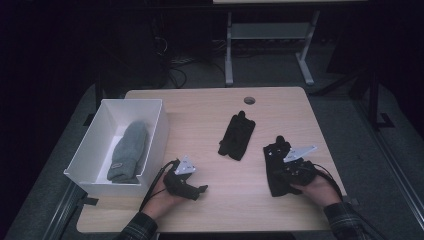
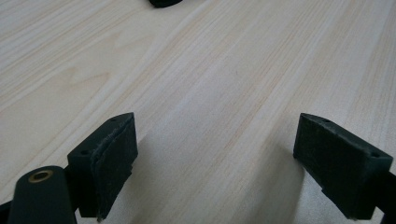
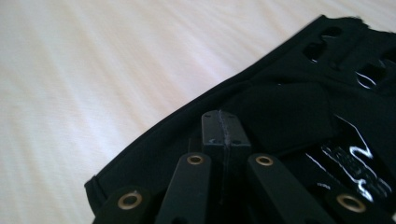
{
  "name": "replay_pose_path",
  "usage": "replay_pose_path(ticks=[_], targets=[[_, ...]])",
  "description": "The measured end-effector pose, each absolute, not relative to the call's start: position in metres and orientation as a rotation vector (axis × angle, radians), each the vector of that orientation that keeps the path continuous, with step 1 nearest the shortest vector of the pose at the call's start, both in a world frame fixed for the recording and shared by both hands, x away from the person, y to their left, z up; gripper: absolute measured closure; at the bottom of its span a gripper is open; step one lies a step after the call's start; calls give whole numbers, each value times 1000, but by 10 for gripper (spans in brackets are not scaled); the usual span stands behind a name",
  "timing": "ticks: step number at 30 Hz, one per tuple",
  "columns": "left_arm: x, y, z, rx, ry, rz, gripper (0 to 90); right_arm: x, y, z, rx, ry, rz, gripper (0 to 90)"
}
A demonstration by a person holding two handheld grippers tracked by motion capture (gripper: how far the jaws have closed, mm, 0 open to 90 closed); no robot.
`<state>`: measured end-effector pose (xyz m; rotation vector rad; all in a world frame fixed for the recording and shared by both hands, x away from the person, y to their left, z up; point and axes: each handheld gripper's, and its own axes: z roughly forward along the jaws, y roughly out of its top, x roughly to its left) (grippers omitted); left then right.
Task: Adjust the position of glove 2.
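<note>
Right gripper (image 1: 286, 167) rests closed atop the black glove (image 1: 276, 170); left gripper (image 1: 200, 190) gapes over bare table (image 1: 210, 120).

- The surface (image 1: 210, 210) is light wood with rounded corners and a round grommet hole (image 1: 249, 100) near its far edge.
- A white box (image 1: 155, 131) sits at its left edge.
- A black glove (image 1: 236, 135) lies near the middle.
- A second black glove (image 1: 274, 167) lies near right.

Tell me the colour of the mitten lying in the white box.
Grey; the mitten shows best in the high view, inside the white box.
</note>
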<state>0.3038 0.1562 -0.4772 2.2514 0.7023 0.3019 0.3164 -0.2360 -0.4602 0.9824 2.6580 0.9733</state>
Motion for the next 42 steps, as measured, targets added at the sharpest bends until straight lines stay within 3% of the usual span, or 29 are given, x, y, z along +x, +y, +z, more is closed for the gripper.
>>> replay_pose_path(ticks=[25, 32, 37, 39, 42], targets=[[304, 156, -477, 2246, 706, 302, 129, 281, -170, -459, 706, 2851, 1047, 900], [304, 156, -477, 2248, 706, 305, 129, 286, -188, -449, 751, 2739, 1142, 798], [305, 156, -477, 2247, 715, 316, 129, 295, -215, -449, 867, 2605, 1133, 613], [304, 156, -477, 2244, 726, 310, 129, 300, -225, -452, 924, 2543, 1115, 498], [304, 157, -477, 2245, 724, 313, 129, 310, -242, -460, 1002, 2481, 1079, 429]])
